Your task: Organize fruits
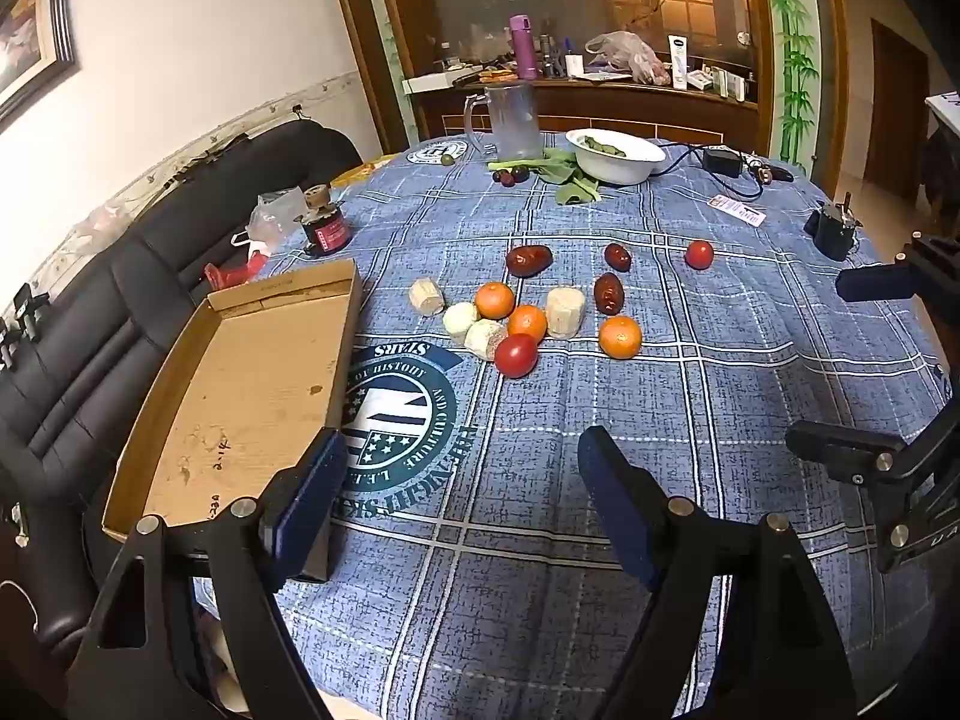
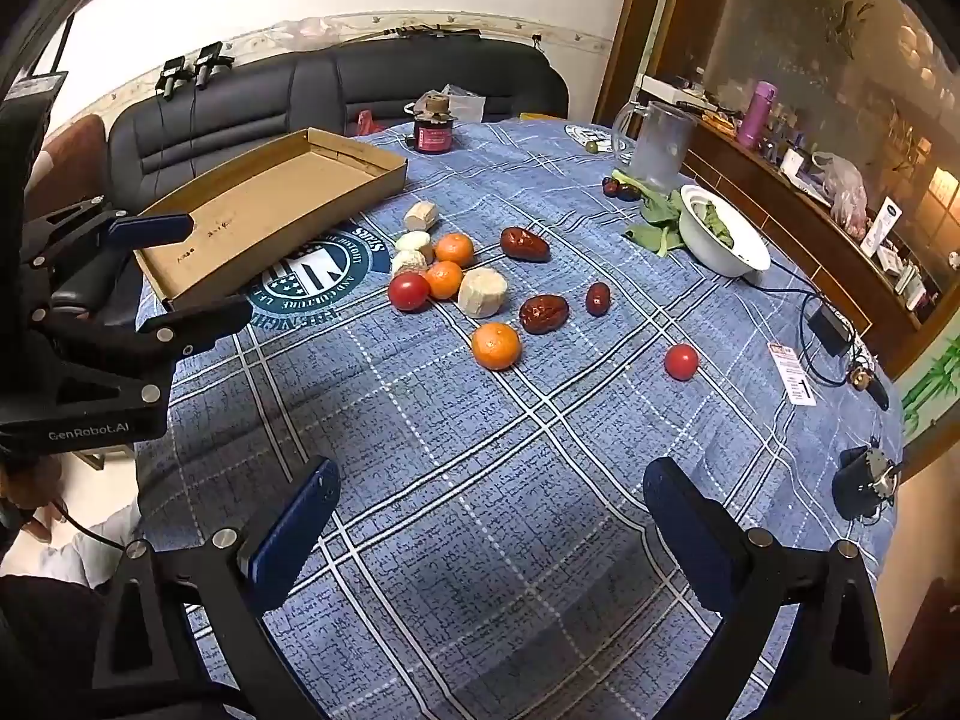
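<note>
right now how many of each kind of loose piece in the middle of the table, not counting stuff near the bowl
oranges: 3
tomatoes: 2
dark red dates: 3
pale peeled chunks: 4
total: 12
none are in the cardboard tray yet

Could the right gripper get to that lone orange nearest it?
Probably yes. The right gripper stands open and empty, and only bare tablecloth lies between it and the orange. That orange sits apart from the other fruit, so nothing crowds the fingers.
</note>
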Demonstrator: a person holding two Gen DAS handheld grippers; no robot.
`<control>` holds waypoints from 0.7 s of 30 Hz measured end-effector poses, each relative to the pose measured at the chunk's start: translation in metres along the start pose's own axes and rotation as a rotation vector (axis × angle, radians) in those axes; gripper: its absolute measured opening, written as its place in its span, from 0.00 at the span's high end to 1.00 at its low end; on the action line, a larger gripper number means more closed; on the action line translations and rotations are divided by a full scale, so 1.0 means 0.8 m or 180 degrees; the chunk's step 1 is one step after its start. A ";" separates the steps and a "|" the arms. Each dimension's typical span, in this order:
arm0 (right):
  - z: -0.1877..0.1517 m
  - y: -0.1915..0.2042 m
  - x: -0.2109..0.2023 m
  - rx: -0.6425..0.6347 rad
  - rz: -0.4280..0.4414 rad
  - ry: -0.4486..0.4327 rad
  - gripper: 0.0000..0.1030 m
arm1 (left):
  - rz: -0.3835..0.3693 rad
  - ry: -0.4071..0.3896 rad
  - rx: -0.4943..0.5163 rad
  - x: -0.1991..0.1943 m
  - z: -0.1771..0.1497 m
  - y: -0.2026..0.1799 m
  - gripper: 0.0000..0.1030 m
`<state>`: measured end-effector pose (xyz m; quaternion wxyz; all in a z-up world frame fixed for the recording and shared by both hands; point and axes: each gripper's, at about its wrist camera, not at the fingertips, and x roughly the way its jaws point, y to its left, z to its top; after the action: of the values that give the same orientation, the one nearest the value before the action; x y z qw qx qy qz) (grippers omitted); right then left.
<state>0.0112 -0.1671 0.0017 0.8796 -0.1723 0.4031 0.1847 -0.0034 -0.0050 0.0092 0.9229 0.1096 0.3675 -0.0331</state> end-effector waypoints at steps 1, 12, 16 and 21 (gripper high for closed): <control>0.001 0.001 0.000 -0.0017 -0.0009 0.0003 0.01 | 0.0007 -0.0007 0.0003 0.001 -0.001 -0.001 0.23; 0.000 0.008 -0.001 -0.0170 -0.0056 0.0047 0.01 | -0.0011 0.0018 0.0018 0.002 0.000 -0.001 0.23; 0.002 0.010 0.000 -0.0220 -0.0073 0.0064 0.01 | -0.0036 0.0034 0.0009 0.004 0.000 0.000 0.23; 0.002 0.009 0.000 -0.0249 -0.0076 0.0064 0.01 | -0.0048 0.0042 0.0014 0.005 0.000 -0.001 0.23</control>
<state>0.0084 -0.1602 0.0016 0.8703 -0.2132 0.4023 0.1881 -0.0003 -0.0054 0.0063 0.9200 0.1091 0.3743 -0.0402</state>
